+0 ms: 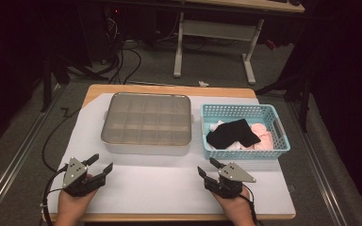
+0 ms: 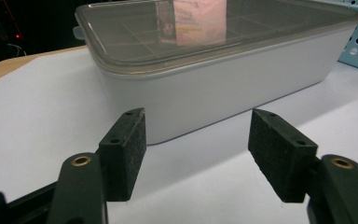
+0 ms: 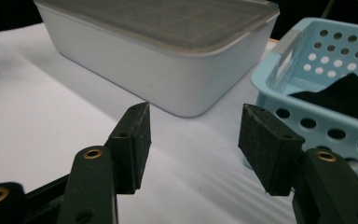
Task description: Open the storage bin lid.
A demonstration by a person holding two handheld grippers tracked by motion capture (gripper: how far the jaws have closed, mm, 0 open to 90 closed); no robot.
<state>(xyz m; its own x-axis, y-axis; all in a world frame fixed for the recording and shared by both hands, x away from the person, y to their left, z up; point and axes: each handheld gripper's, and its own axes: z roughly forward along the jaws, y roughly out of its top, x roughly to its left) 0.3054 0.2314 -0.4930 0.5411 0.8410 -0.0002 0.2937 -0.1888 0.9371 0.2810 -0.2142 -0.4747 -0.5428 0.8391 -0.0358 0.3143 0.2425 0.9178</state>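
Note:
A white box with a clear smoky lid (image 1: 146, 123) (image 2: 214, 70) (image 3: 168, 46) sits in the middle of the table; the lid is on and a grid of compartments shows through it. To its right stands a light blue perforated basket (image 1: 283, 136) (image 3: 307, 84) holding a black cloth (image 1: 232, 133) (image 3: 349, 95) and pink and white cloths (image 1: 263, 134). My left gripper (image 1: 100, 165) (image 2: 196, 151) rests open at the near left, facing the box. My right gripper (image 1: 208, 167) (image 3: 195, 144) rests open at the near right, between box and basket. Neither holds anything.
A white sheet (image 1: 160, 183) covers most of the wooden table (image 1: 94, 90). Beyond the table's far edge are a desk frame (image 1: 212, 33), cables on the floor (image 1: 122, 61) and dark surroundings. Bare sheet lies between the grippers.

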